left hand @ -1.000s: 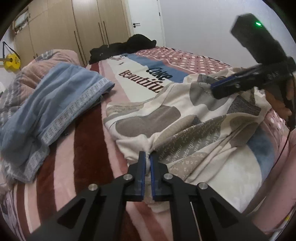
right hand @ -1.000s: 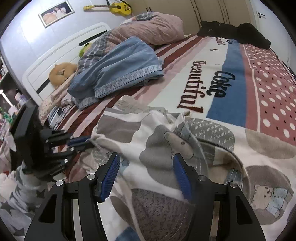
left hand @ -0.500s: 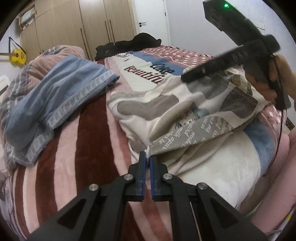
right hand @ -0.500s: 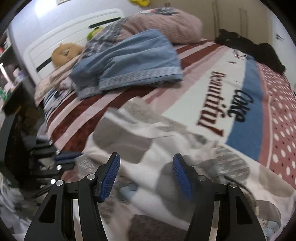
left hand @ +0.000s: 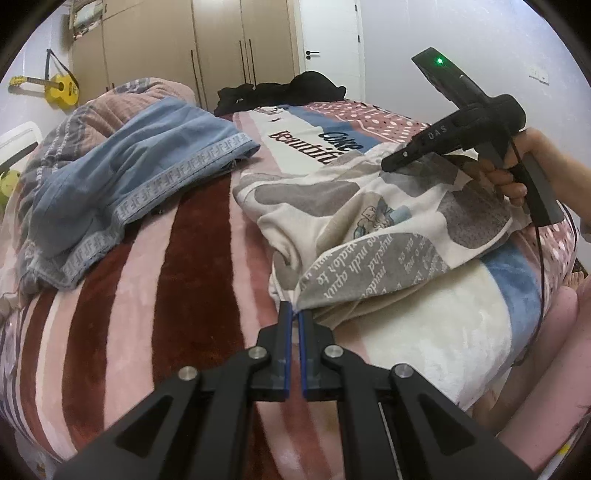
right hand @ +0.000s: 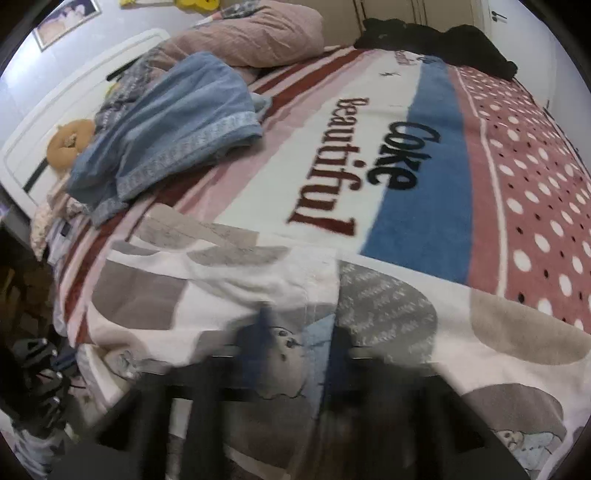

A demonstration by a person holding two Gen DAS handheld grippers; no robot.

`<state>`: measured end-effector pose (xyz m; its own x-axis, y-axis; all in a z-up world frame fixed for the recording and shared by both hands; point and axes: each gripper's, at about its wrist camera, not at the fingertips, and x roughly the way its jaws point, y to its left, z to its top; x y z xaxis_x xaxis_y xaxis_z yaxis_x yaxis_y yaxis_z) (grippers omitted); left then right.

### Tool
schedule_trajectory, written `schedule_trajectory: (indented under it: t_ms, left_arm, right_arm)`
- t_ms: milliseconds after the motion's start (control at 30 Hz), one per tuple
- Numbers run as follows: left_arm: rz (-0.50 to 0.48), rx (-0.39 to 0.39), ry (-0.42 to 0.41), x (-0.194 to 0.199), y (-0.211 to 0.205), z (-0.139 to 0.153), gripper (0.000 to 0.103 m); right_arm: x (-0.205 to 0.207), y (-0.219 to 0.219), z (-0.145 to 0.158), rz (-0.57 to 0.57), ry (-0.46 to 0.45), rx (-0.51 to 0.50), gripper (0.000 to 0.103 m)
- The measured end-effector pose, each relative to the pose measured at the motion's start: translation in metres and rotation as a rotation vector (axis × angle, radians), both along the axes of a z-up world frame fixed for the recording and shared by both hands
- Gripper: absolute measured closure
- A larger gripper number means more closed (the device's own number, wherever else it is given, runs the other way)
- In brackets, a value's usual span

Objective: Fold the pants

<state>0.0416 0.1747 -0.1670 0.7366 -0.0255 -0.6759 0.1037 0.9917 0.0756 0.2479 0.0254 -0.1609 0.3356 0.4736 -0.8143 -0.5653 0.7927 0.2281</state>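
Observation:
The pants [left hand: 373, 229] are cream with grey patches and bear prints, lying bunched on the bed near its front edge. My left gripper [left hand: 294, 317] is shut on a corner of the pants and holds it just above the blanket. My right gripper [left hand: 391, 162] shows in the left wrist view over the pants' far side, held by a hand. In the right wrist view the pants [right hand: 258, 291] fill the lower half and my right gripper [right hand: 299, 332] is badly blurred, its fingers apart with cloth between them.
A folded blue denim garment [left hand: 129, 173] lies on the left of the striped blanket [left hand: 184, 295]. Dark clothes [left hand: 280, 92] lie at the far end. Pillows [right hand: 258, 33] and a plush toy [right hand: 70, 142] are by the headboard. A yellow guitar [left hand: 55, 88] hangs on the wall.
My right gripper has dropped lower onto the pants and its view has blurred with motion. My left gripper stays shut on the corner and has drawn it back a little.

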Motion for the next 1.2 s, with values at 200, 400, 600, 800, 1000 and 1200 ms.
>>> schedule_trajectory:
  t_ms: [200, 400, 600, 800, 1000, 1200]
  left_arm:
    - [0.008, -0.049, 0.003, -0.010, -0.006, -0.001, 0.102]
    - [0.031, -0.029, 0.015, -0.018, -0.011, -0.006, 0.103]
    - [0.046, -0.014, 0.040, -0.023, -0.007, -0.013, 0.103]
    - [0.052, -0.018, 0.009, -0.021, 0.009, 0.001, 0.099]
    - [-0.050, -0.026, -0.020, 0.001, 0.009, 0.007, 0.069]
    - [-0.125, 0.023, -0.010, 0.020, 0.004, -0.002, 0.065]
  right_arm:
    - [-0.002, -0.009, 0.018, -0.104, -0.114, 0.008, 0.103]
    - [0.005, -0.026, 0.026, -0.122, -0.084, 0.061, 0.103]
    - [0.007, -0.033, 0.027, -0.200, -0.107, 0.027, 0.103]
    - [0.006, -0.035, 0.031, -0.196, -0.086, -0.032, 0.060]
    - [-0.016, 0.022, 0.064, 0.134, -0.136, 0.014, 0.050]
    - [-0.030, 0.114, 0.035, 0.504, -0.010, -0.029, 0.044]
